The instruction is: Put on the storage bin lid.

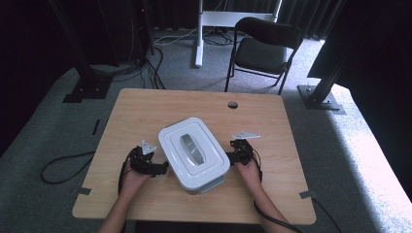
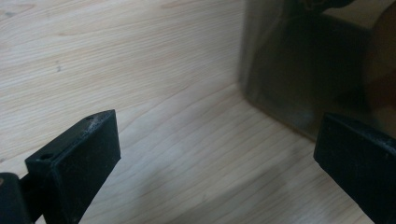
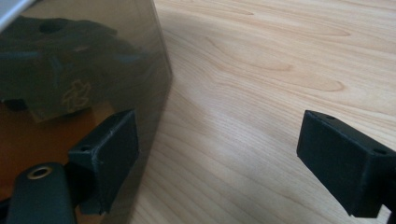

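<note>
sitting near the middle of the light wooden table, a little toward the near edge, the white rectangular plastic storage box with a grey handle on its lid has its lid on and its smoky translucent wall showing in both gripper views. we have our left gripper at the box's left side and our right gripper at its right side, both low by the tabletop. in the left gripper view the jaws stand spread wide, with the box's corner between them and bare wood below; in the right gripper view the jaws are likewise spread, one jaw close against the dark wall, though we cannot tell if it touches. we judge the work is at its start: the box is flanked but not clamped, so gripping and lifting or shifting it remain. farther off, a black folding chair stands beyond the table's far edge, and cables lie on the grey carpet at left. nothing on the table blocks us.
</note>
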`<state>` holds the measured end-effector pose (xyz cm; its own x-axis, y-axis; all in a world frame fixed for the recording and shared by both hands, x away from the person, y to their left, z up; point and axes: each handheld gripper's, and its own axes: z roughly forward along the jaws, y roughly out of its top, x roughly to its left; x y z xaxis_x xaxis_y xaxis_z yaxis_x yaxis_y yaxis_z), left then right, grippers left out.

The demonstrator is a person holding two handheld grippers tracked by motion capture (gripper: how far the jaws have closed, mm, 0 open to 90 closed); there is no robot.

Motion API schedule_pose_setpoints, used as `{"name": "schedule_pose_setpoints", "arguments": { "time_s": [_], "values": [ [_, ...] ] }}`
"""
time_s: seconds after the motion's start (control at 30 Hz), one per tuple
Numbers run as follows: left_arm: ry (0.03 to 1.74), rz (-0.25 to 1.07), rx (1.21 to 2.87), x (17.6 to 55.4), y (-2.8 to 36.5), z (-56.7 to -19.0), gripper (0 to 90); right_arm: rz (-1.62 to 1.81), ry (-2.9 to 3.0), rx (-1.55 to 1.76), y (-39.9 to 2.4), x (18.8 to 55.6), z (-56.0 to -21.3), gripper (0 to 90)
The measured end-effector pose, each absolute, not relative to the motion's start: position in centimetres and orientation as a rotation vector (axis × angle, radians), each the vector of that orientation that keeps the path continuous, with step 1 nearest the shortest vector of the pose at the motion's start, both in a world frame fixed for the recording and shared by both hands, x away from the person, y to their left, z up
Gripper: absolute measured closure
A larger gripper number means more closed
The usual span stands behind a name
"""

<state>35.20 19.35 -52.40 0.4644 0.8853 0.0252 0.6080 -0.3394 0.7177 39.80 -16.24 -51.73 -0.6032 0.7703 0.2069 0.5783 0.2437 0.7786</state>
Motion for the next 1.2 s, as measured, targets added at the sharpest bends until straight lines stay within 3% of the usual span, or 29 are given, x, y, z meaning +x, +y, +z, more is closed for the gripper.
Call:
{"name": "schedule_pose_setpoints", "arguments": {
  "time_s": [1.2],
  "values": [
    [1.123, 0.551, 2.169, 37.7, 15.6, -51.8, 1.1, 1.302, 2.318, 1.215, -19.0, 36.7, -51.0, 18.6]
  ]
}}
